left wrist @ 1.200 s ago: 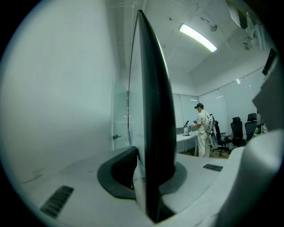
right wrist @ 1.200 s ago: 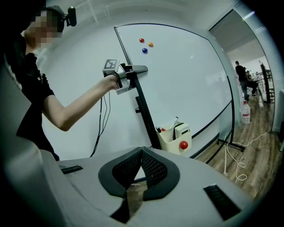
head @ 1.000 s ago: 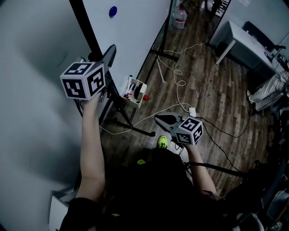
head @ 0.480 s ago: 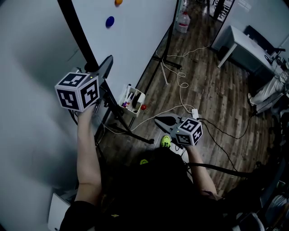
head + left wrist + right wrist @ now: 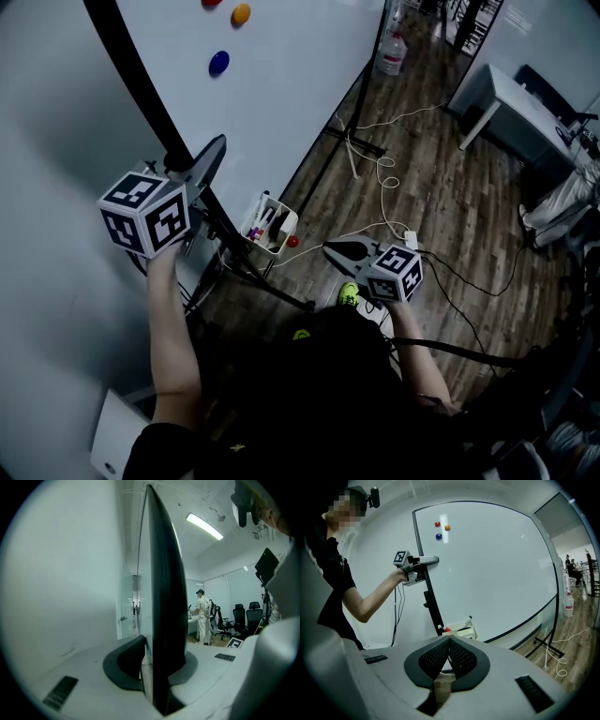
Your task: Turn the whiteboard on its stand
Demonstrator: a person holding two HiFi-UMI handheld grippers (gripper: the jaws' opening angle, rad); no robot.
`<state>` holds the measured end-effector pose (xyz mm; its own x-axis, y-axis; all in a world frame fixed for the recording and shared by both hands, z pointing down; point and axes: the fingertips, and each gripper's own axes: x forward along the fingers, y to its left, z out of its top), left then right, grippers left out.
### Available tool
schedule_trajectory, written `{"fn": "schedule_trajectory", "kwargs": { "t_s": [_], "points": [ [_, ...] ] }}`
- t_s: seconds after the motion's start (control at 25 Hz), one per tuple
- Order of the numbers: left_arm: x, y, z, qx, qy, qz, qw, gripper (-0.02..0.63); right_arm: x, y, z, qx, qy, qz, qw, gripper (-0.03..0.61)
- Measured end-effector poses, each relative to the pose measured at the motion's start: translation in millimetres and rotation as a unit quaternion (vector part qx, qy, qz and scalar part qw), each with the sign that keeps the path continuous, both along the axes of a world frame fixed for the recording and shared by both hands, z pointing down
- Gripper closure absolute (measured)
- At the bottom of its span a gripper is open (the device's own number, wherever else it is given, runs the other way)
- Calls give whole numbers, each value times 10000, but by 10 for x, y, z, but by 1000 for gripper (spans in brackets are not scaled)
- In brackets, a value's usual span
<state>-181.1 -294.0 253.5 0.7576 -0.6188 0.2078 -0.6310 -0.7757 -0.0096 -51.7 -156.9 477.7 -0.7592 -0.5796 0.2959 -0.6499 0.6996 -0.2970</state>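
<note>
Between the left gripper's (image 5: 214,150) jaws sits the black edge bar (image 5: 161,597) of the whiteboard (image 5: 281,75), clamped tight. The right gripper (image 5: 449,656) is closed and empty, low over the floor. Recommended: swing the bar in a smooth arc, clear of the marker tray (image 5: 267,225).

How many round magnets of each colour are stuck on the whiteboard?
red round magnet: 1
orange round magnet: 1
blue round magnet: 1
Total on the big white whiteboard: 3
</note>
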Motion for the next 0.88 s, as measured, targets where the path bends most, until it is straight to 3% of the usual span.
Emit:
{"fn": "schedule_trajectory", "kwargs": {
  "t_s": [0.32, 0.72, 0.88],
  "points": [
    [-105, 33, 5, -66, 139, 30, 9999, 561, -150, -65, -3, 22, 4, -237, 9997, 563],
    [-112, 47, -13, -29, 344, -30, 9994, 560, -163, 18, -65, 85, -18, -179, 9998, 563],
    [-118, 47, -35, 113, 240, -86, 9996, 547, -180, 45, -91, 97, -21, -212, 9997, 563]
  ]
}}
